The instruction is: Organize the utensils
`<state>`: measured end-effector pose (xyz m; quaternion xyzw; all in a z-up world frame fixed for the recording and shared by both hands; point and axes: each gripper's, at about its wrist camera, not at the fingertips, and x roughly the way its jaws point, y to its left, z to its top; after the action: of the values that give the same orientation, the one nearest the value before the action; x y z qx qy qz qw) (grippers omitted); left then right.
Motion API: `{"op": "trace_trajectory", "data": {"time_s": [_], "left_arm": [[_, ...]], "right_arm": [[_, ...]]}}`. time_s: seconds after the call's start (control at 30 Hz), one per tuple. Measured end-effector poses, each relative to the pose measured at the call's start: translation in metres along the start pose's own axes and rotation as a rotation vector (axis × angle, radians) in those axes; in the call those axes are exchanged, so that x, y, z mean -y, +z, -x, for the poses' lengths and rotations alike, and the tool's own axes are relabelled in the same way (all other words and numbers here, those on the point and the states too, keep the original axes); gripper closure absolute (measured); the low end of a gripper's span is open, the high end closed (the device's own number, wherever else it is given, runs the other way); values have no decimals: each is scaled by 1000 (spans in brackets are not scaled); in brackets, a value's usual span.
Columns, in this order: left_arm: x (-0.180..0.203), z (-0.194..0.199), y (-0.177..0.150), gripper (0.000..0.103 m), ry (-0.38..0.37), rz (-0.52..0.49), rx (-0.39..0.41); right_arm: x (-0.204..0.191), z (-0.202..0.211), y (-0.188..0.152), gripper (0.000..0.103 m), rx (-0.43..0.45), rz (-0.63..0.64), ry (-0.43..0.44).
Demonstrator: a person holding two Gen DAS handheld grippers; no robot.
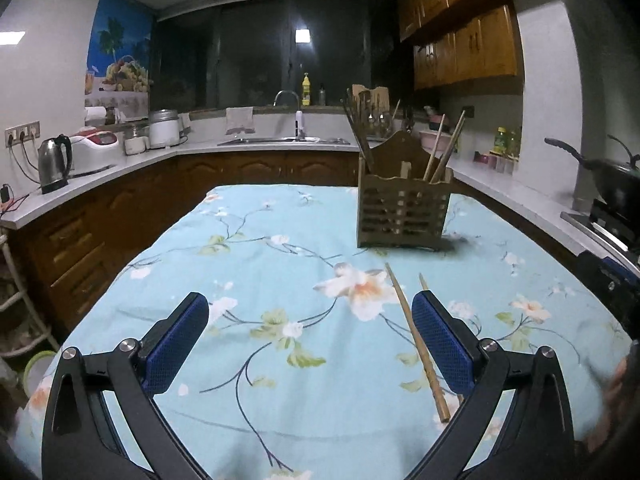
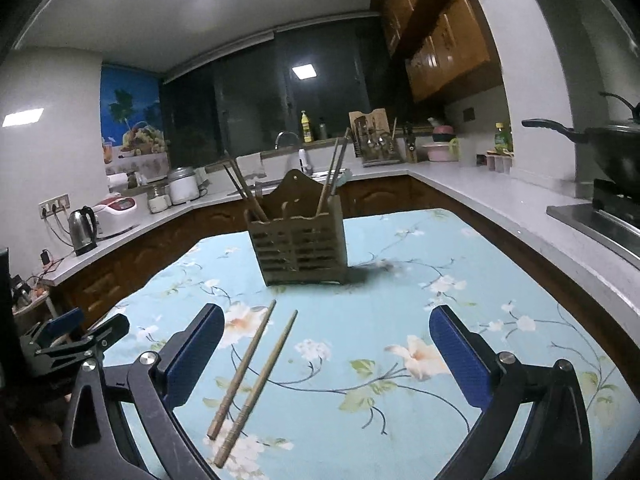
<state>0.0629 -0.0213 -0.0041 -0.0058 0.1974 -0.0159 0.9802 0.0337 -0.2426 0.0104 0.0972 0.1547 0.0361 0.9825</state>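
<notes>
A wooden slatted utensil holder (image 1: 402, 210) stands on the floral blue tablecloth (image 1: 280, 280), with several chopsticks upright in it. It also shows in the right wrist view (image 2: 300, 248). Two loose wooden chopsticks (image 2: 256, 372) lie side by side on the cloth in front of it. In the left wrist view one chopstick (image 1: 416, 344) lies just inside my right-hand finger; the second is mostly hidden behind that finger. My left gripper (image 1: 310, 312) is open and empty. My right gripper (image 2: 326, 324) is open and empty, with the chopsticks near its left finger.
Kitchen counters ring the table: a kettle (image 1: 54, 164) and a rice cooker (image 1: 98, 148) on the left, a sink (image 1: 284, 140) at the back, and a black wok on a stove (image 2: 616, 160) at the right. The left gripper shows at the left edge of the right wrist view (image 2: 68, 340).
</notes>
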Motion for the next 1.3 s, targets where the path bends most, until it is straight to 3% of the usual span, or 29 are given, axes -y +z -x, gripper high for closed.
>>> {"op": "trace_trajectory", "data": {"time_s": [0.3, 1.3], "left_arm": [[-6, 0, -3, 0, 20, -3, -21], [-5, 23, 3, 0, 47, -39, 66]], "right_arm": [[-1, -6, -13, 0, -48, -12, 7], [-11, 9, -18, 0, 17, -19, 30]]}}
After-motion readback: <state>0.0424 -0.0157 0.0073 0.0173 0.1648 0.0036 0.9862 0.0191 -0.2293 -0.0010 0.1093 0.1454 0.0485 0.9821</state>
